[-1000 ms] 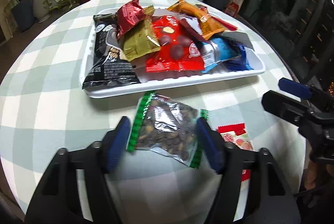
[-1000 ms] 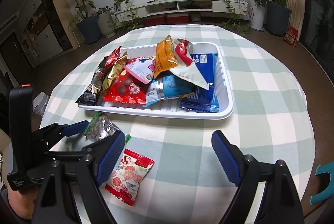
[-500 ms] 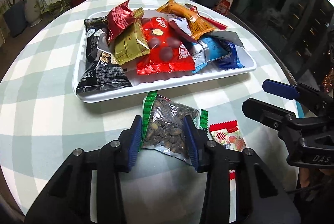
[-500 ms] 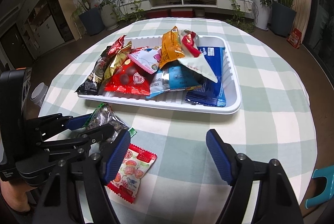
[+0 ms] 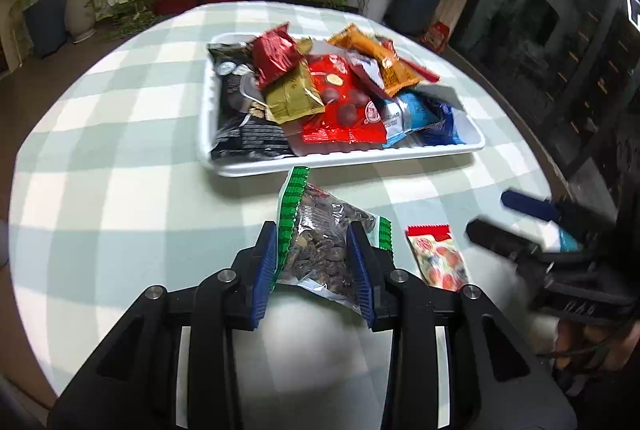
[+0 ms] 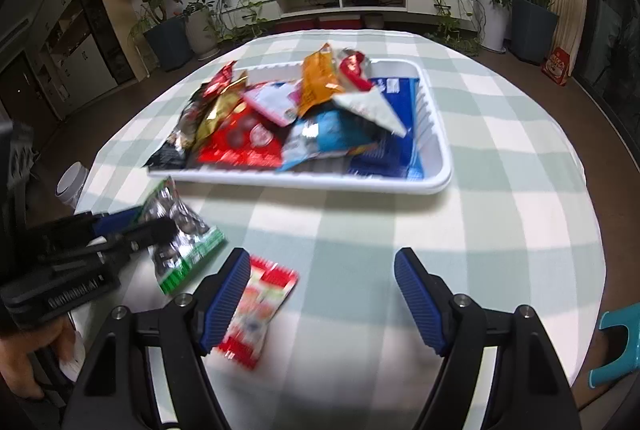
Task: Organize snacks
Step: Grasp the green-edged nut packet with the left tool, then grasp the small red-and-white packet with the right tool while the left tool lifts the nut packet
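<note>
The left tongs [image 5: 316, 262] have just been closing and now pinch the bag of nuts [image 5: 324, 250] across its middle, its green seams sticking out past the pads. The bag looks light, soft and crinkly, probably slippery, so a hold across the filled body seems safer than a seam. Ahead lies the crowded white tray [image 5: 344, 161]; its near rim needs clearing. The right tongs [image 6: 322, 294] stand open and hold nothing, the small red candy packet [image 6: 256, 310] beside their left pad on the desk [image 6: 500, 213].

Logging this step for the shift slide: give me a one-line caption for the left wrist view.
Left tongs shut on the green-edged nut packet, white snack tray just beyond.
</note>
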Available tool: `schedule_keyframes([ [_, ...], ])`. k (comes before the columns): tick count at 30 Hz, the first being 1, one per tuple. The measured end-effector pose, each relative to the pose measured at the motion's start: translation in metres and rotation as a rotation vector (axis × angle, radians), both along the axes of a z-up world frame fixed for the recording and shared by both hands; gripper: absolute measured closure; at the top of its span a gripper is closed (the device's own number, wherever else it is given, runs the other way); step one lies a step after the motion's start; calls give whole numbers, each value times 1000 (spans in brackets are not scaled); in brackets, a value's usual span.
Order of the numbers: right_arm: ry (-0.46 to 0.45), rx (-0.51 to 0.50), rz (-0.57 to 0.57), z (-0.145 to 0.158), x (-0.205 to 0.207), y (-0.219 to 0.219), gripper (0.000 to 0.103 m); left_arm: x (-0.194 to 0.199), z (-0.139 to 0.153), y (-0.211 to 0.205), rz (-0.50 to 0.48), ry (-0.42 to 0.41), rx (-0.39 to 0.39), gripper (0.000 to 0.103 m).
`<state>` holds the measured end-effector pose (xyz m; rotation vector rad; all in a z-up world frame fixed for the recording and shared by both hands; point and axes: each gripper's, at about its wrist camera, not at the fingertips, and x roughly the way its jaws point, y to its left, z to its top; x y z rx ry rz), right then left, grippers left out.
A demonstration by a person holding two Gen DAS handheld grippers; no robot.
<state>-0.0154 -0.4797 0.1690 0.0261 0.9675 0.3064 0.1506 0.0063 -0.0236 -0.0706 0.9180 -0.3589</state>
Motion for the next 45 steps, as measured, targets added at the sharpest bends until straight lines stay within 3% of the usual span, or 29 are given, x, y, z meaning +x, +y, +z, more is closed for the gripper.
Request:
schedule_keyframes([
  [4, -10, -30, 19, -7, -22, 15, 25, -20, 4, 5, 10, -16, -19, 70],
  [11, -23, -46, 41, -15, -25, 32, 25, -34, 6, 11, 30, -24, -39, 70],
  [15, 23, -74, 66, -29, -21, 45, 27, -32, 6, 15, 46, -23, -41, 70],
  [17, 3, -98, 81, -29, -22, 50, 34, -32, 5, 15, 46, -22, -39, 70],
  [22, 4, -92, 91, -26, -23, 47, 62, -31, 4, 14, 44, -19, -34, 70],
  [33, 46, 39, 30, -20, -18, 23, 67, -28, 5, 14, 47, -22, -60, 70],
  [39, -6, 115, -55, -1, -16, -1, 67, -29, 15, 23, 61, -49, -117, 71],
  [45, -109, 164, -97, 39, -3, -18, 67, -17, 49, 34, 82, -108, -175, 70],
])
